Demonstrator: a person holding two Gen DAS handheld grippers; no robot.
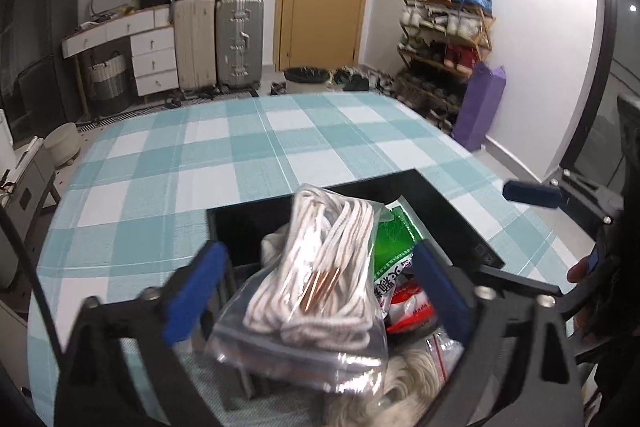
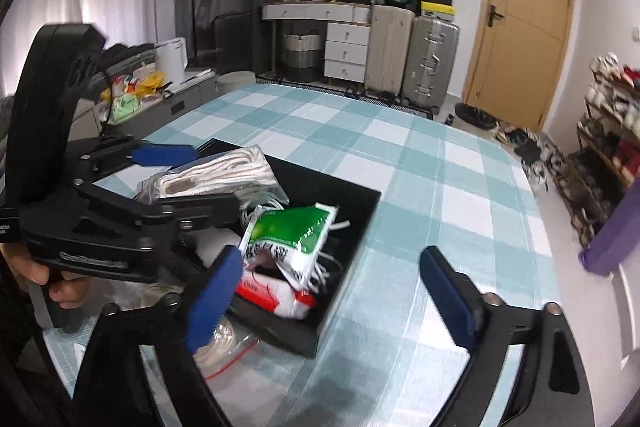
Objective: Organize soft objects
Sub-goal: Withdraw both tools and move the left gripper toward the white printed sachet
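Now the rope bag (image 1: 316, 267) lies between the open left tongs (image 1: 316, 287)

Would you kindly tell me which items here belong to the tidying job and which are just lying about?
Job: rope bag, green packet, red-white packet, black box.
Lying about: suitcases, shoe rack, purple bag, drawers.

Right gripper (image 2: 332, 291) jaws wide, empty, over black box (image 2: 352, 227) edge; green packet (image 2: 296, 231) inside; checked tabletop (image 2: 440, 187).
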